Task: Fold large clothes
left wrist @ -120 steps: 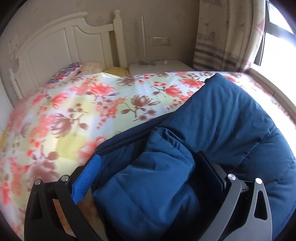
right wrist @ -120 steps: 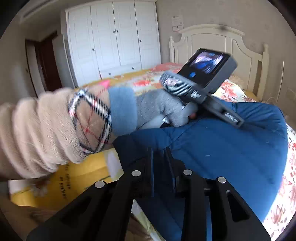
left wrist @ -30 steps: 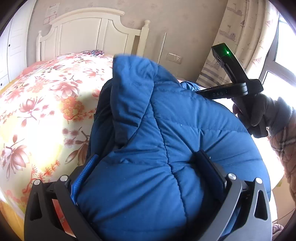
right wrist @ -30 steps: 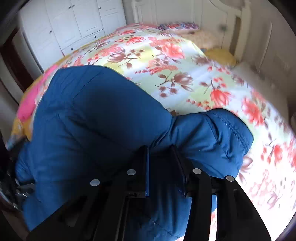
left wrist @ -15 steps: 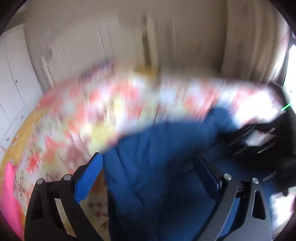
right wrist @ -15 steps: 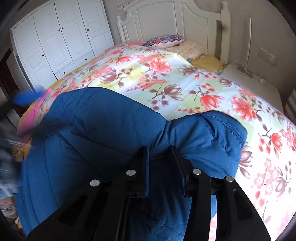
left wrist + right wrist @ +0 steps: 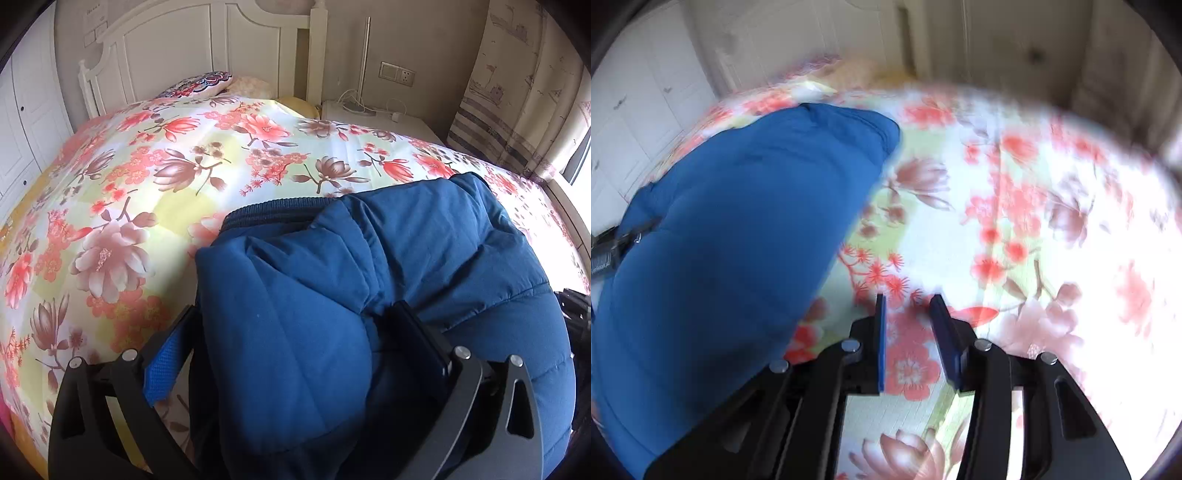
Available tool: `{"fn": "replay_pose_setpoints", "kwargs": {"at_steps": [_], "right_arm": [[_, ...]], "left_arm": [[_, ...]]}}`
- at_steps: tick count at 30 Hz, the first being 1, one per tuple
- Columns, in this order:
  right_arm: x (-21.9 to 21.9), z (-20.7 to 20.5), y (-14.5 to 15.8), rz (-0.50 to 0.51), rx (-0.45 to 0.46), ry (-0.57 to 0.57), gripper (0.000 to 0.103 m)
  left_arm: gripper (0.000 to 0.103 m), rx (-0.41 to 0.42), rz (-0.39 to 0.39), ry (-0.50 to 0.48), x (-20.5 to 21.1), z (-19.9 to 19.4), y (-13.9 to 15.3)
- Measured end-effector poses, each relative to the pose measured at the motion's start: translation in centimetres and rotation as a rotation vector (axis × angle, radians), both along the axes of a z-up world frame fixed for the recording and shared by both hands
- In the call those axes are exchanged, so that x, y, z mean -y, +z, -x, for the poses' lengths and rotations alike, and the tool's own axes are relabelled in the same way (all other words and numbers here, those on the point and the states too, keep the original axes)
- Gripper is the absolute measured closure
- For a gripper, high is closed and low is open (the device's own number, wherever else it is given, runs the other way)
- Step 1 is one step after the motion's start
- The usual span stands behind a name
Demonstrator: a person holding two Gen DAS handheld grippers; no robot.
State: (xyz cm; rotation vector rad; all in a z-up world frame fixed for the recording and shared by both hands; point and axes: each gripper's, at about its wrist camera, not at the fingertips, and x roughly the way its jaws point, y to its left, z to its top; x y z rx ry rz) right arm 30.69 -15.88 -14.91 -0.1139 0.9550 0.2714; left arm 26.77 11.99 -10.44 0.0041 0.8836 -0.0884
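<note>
A padded dark blue jacket [image 7: 424, 258] lies bunched on the floral bedspread [image 7: 147, 177]. In the left wrist view my left gripper [image 7: 288, 332] has its fingers wide apart, with a thick fold of the jacket bulging between them; whether the fingers squeeze it does not show. In the blurred right wrist view my right gripper [image 7: 908, 314] is empty, its fingers a small gap apart over the bedspread [image 7: 1034, 221], just right of the jacket [image 7: 720, 240].
A white headboard [image 7: 221, 40] and pillows [image 7: 207, 83] are at the far end. A white bedside table [image 7: 373, 114] with cables stands beside the bed. A curtain [image 7: 517, 85] and window are at the right. White wardrobe doors [image 7: 635, 110] are at the left.
My right gripper has let go of the jacket and swung to the right over the bare bedspread. The jacket has come down onto the bed, with the left gripper still around its fold.
</note>
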Motion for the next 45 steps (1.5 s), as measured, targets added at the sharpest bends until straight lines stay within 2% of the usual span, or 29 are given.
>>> {"fn": "replay_pose_setpoints", "kwargs": {"at_steps": [1, 2, 3, 4, 6, 7, 8, 9, 10, 11, 12, 13, 14, 15, 19, 22, 24, 31, 34, 36, 40, 43, 45], "right_arm": [[-0.7, 0.6, 0.0, 0.033, -0.005, 0.044, 0.056], [-1.0, 0.5, 0.1, -0.019, -0.083, 0.097, 0.056], [-0.9, 0.4, 0.8, -0.072, -0.097, 0.097, 0.056], [-1.0, 0.8, 2.1, -0.057, -0.011, 0.072, 0.056], [-1.7, 1.0, 3.9, -0.047, 0.081, 0.064, 0.054], [-1.8, 0.8, 5.0, -0.085, 0.124, 0.054, 0.034], [-2.0, 0.8, 5.8, -0.114, 0.158, 0.051, 0.005], [-2.5, 0.7, 6.7, -0.187, 0.188, 0.105, 0.004], [-3.2, 0.4, 7.1, -0.265, 0.18, 0.19, 0.004], [-4.2, -0.3, 7.0, -0.31, 0.127, 0.254, 0.004], [-5.6, -0.7, 6.1, -0.284, 0.076, 0.283, 0.004], [-7.3, -0.9, 5.1, -0.181, 0.066, 0.296, 0.004], [-8.5, -1.2, 4.5, -0.112, 0.085, 0.315, 0.004], [-9.0, -1.6, 4.5, -0.098, 0.121, 0.323, 0.004], [-9.2, -6.3, 6.4, -0.224, 0.11, 0.265, 0.004], [-11.2, -9.3, 6.2, -0.16, 0.058, 0.26, 0.004], [-12.2, -11.6, 3.6, -0.119, -0.074, 0.27, 0.004], [-12.3, -11.6, 3.0, -0.064, -0.034, 0.276, 0.004], [-11.9, -9.9, 3.7, -0.043, 0.001, 0.247, 0.004], [-10.7, -7.1, 4.8, -0.067, 0.022, 0.215, 0.004], [-8.0, -1.2, 5.8, -0.187, 0.07, 0.2, 0.004], [-5.2, 2.8, 4.5, -0.294, 0.039, 0.178, 0.004], [-3.5, 4.6, 3.3, -0.389, -0.005, 0.174, 0.004]], "left_arm": [[0.002, 0.001, 0.0, 0.0, 0.0, 0.0, 0.0], [0.002, 0.0, 0.003, -0.001, 0.0, 0.0, 0.1], [0.002, -0.002, 0.005, -0.001, 0.0, 0.0, 0.1], [0.002, -0.002, 0.004, -0.001, 0.0, 0.0, 0.1], [0.002, 0.003, 0.003, 0.0, 0.0, -0.1, 0.1], [0.002, 0.004, 0.002, 0.0, 0.0, 0.0, 0.1], [0.002, 0.004, 0.002, 0.0, 0.0, 0.0, 0.1], [0.002, 0.004, 0.003, 0.0, 0.0, 0.1, 0.1], [0.002, 0.004, 0.003, 0.0, 0.0, 0.1, 0.1], [0.002, 0.004, 0.005, 0.001, 0.0, 0.1, 0.1], [0.002, 0.004, 0.007, 0.001, 0.0, 0.0, 0.1], [0.002, 0.004, 0.009, 0.0, 0.0, 0.0, 0.1], [0.002, 0.002, 0.011, 0.001, -0.1, 0.0, 0.0], [0.002, 0.001, 0.015, 0.001, -0.1, 0.0, 0.0], [0.002, 0.008, 0.019, 0.001, -0.1, 0.2, 0.1], [0.002, 0.008, 0.027, 0.001, -0.1, 0.2, 0.1], [0.002, 0.011, 0.034, 0.006, -0.3, 0.2, 0.1], [0.002, -0.007, 0.055, 0.006, -0.5, 0.0, -0.2], [0.002, 0.013, 0.032, 0.012, -0.3, 0.3, -0.1], [0.002, 0.018, 0.028, 0.016, -0.3, 0.4, 0.0], [0.002, 0.026, 0.025, 0.023, -0.4, 0.7, 0.3], [0.002, 0.061, -0.001, 0.037, -0.8, 2.5, 1.3], [0.002, 0.091, -0.001, 0.023, -1.7, 5.0, 2.4]]}}
